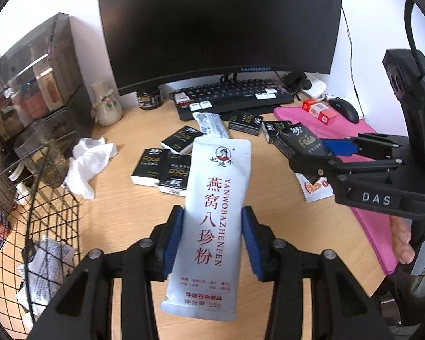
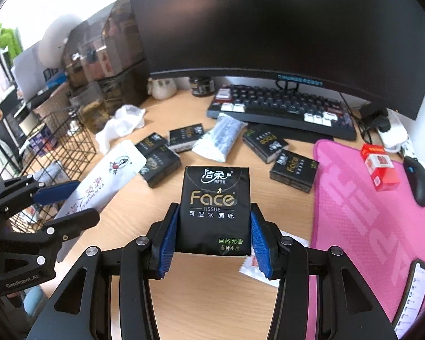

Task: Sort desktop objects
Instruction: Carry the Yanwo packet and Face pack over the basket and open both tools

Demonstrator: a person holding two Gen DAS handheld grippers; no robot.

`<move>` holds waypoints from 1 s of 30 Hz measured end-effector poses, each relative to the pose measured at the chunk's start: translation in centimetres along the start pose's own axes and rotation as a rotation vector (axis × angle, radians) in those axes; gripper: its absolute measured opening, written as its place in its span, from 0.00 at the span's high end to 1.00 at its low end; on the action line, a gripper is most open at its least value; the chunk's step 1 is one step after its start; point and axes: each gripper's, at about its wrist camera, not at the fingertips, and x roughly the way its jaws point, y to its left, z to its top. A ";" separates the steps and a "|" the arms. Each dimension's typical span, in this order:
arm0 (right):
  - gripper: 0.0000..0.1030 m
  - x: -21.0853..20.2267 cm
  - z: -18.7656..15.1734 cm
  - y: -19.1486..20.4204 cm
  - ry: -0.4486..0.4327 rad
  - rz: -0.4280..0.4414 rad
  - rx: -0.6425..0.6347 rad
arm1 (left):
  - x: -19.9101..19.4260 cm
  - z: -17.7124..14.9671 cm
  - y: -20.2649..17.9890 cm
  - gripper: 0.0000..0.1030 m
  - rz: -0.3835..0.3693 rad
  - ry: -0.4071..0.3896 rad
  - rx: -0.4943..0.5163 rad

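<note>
Left fingers (image 1: 181,226) clamp white sachet (image 1: 212,212), right fingers (image 2: 171,235) black tissue pack (image 2: 215,212), seemingly above bare desk (image 2: 212,297).

the left tool (image 1: 212,238) grips a white sachet (image 1: 212,215) above the wooden worktop (image 1: 127,204), where black tissue packs (image 1: 161,167) lie before a keyboard (image 1: 232,96). at right, the right tool (image 1: 323,150) holds another tissue pack (image 1: 300,141); a wire basket (image 1: 51,212) stands left.
</note>
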 end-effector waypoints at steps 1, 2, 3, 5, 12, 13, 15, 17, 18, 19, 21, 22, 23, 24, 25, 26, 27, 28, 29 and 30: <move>0.54 0.0 0.2 0.4 -0.003 0.006 -0.006 | -0.3 -0.1 0.2 0.55 0.003 -0.004 -0.004; 0.54 -0.1 0.3 0.7 -0.006 0.011 -0.013 | -0.6 -0.2 0.5 0.55 0.007 -0.008 -0.009; 0.54 -0.1 0.4 1.1 -0.008 0.017 -0.020 | -0.9 -0.3 0.8 0.55 0.012 -0.011 -0.014; 0.54 0.0 0.7 2.0 -0.011 0.031 -0.034 | -1.4 -0.6 1.5 0.55 0.025 -0.016 -0.029; 0.54 0.0 1.9 6.3 -0.032 0.093 -0.103 | -5.2 -1.5 3.9 0.55 0.079 -0.082 -0.085; 0.54 -0.1 2.1 7.0 -0.039 0.103 -0.117 | -6.0 -1.7 4.4 0.55 0.091 -0.101 -0.095; 0.54 -0.3 2.6 8.6 -0.053 0.125 -0.140 | -7.6 -1.9 5.4 0.55 0.119 -0.130 -0.115; 0.54 -0.4 3.3 10.7 -0.066 0.155 -0.167 | -8.9 -2.4 6.7 0.55 0.157 -0.145 -0.141; 0.54 -0.3 3.5 11.6 -0.071 0.168 -0.179 | -9.4 -2.6 7.4 0.55 0.177 -0.149 -0.157; 0.54 -0.3 3.9 12.7 -0.074 0.185 -0.195 | -9.7 -2.8 8.1 0.55 0.195 -0.152 -0.172; 0.54 -0.1 4.3 15.0 -0.076 0.214 -0.229 | -10.5 -3.3 9.6 0.55 0.232 -0.154 -0.203; 0.54 0.1 4.6 16.3 -0.076 0.227 -0.248 | -10.9 -3.6 10.5 0.55 0.247 -0.156 -0.220; 0.54 0.2 4.7 17.3 -0.075 0.235 -0.262 | -11.3 -3.9 11.4 0.55 0.261 -0.157 -0.238; 0.54 0.4 4.9 18.2 -0.072 0.243 -0.273 | -11.6 -4.2 12.2 0.55 0.273 -0.158 -0.254; 0.54 0.7 5.1 19.4 -0.069 0.256 -0.288 | -11.9 -4.5 12.8 0.55 0.283 -0.159 -0.268; 0.54 0.9 5.2 20.4 -0.066 0.268 -0.300 | -12.1 -4.9 13.5 0.55 0.297 -0.158 -0.284; 0.54 1.0 5.3 21.4 -0.064 0.278 -0.313 | -12.4 -5.3 14.3 0.55 0.310 -0.158 -0.298; 0.54 1.2 5.4 22.3 -0.062 0.289 -0.325 | -12.6 -5.8 14.8 0.55 0.319 -0.156 -0.310; 0.54 1.3 5.4 23.1 -0.060 0.298 -0.336 | -12.8 -6.2 15.4 0.55 0.327 -0.154 -0.325; 0.54 1.4 5.4 23.8 -0.058 0.309 -0.346 | -13.0 -6.5 15.8 0.55 0.333 -0.153 -0.336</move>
